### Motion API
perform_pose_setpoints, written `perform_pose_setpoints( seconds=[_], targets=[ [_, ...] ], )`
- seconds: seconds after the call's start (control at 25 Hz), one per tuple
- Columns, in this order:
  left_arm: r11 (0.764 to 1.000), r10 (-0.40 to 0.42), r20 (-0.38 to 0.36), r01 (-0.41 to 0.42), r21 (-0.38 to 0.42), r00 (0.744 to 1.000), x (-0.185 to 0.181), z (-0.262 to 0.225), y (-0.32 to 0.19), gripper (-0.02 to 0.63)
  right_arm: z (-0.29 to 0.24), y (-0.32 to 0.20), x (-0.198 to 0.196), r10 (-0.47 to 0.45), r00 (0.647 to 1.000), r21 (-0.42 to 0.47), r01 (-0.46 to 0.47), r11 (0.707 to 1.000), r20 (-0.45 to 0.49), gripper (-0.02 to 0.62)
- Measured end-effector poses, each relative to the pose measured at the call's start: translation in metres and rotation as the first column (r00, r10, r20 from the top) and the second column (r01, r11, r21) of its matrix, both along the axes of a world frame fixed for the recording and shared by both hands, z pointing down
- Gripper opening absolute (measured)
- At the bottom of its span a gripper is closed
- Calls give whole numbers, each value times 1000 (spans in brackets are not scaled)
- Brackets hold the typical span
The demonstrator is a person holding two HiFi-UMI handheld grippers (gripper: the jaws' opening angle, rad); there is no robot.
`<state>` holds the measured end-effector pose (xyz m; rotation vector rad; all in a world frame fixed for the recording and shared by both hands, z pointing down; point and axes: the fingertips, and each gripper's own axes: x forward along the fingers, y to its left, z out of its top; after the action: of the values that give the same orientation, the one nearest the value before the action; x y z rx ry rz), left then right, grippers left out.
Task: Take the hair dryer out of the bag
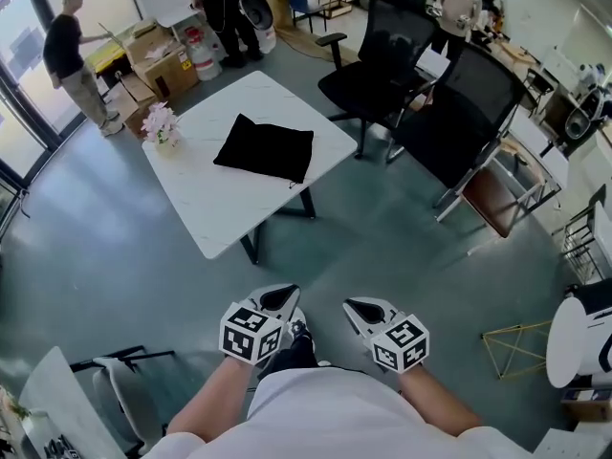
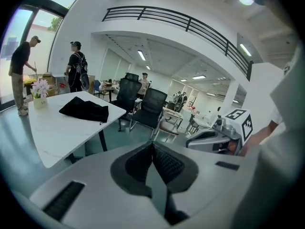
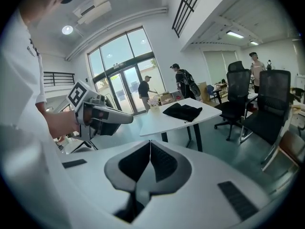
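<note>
Black cloth bag [image 1: 265,148], soft and matte, limp and nearly flat, roughly rectangular with rumpled edges, lying on a white table [image 1: 220,213] with a smooth, faintly veined top, rounded corners and dark legs. Placed near the middle of the top, toward the side facing the black mesh-backed office chairs [image 1: 382,60]. Small pot of pale pink flowers [image 1: 161,125] at the table's left corner, well apart from the bag. Hair dryer hidden, not to be made out through the cloth. Long axis of the bag running left to right in the head view, dipping a little toward the right; no telling from here which end is the mouth. Left gripper [image 1: 285,295] and right gripper [image 1: 356,306], smooth white plastic shells with black ribbed pads and a cube of square black-and-white markers on each, held side by side low in the head view, close to the body, above a glossy grey-green floor [image 1: 382,228]. Jaws of both pressed together, pad against pad, with nothing between them. Bag well apart from both: ahead and off to the left in the left gripper view, ahead and slightly right of centre in the right gripper view. Both sets of tips aimed roughly toward the table.
</note>
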<state>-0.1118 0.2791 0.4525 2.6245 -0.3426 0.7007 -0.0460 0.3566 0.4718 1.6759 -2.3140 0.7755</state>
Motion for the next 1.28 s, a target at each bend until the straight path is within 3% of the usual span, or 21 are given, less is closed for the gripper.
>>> perform_pose_setpoints(
  seconds=[0.72, 1.0, 1.28],
  targets=[
    [999, 27, -56, -24, 48, 998, 28, -17, -169, 15, -27, -170, 29, -7, 997, 33, 10, 999, -78, 15],
    [999, 26, -51, -24, 26, 998, 40, -16, -188, 15, -29, -183, 36, -21, 997, 21, 23, 1000, -80, 15],
    [999, 35, -31, -35, 23, 999, 71, -8, -192, 15, -22, -197, 71, 8, 999, 22, -7, 1000, -45, 15]
  ],
)
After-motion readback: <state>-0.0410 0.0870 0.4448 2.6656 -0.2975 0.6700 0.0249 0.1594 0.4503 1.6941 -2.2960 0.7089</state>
